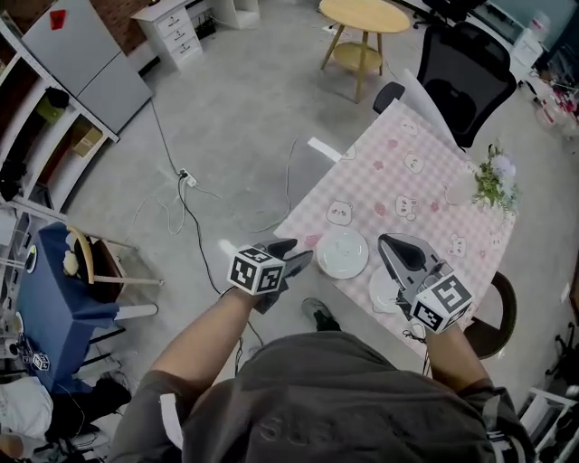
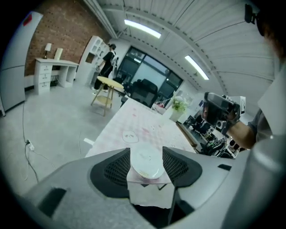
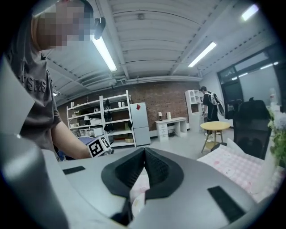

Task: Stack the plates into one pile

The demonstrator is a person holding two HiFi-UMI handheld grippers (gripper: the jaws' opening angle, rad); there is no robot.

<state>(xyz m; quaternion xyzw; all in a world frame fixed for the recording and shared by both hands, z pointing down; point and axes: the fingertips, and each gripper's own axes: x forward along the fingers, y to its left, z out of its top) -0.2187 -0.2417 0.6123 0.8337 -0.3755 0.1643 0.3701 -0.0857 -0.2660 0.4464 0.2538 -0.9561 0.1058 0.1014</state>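
Note:
Two white plates lie on the pink checked tablecloth point(image 1: 425, 172). One plate point(image 1: 342, 253) sits near the table's left edge. The other plate point(image 1: 381, 290) lies closer to me, partly hidden under my right gripper. My left gripper point(image 1: 298, 250) hovers just off the table's edge, left of the first plate, and is open. In the left gripper view that plate point(image 2: 146, 164) shows between the spread jaws of the left gripper point(image 2: 146, 150). My right gripper point(image 1: 385, 241) is shut, its tips touching above the second plate, with nothing held. The right gripper point(image 3: 144, 153) shows closed jaws over the cloth.
A potted plant point(image 1: 494, 176) and a white cup point(image 1: 460, 192) stand at the table's right side. A black office chair point(image 1: 461, 77) and a round wooden table point(image 1: 364, 18) lie beyond. A stool point(image 1: 496, 316) stands at the right, with cables point(image 1: 185, 194) on the floor.

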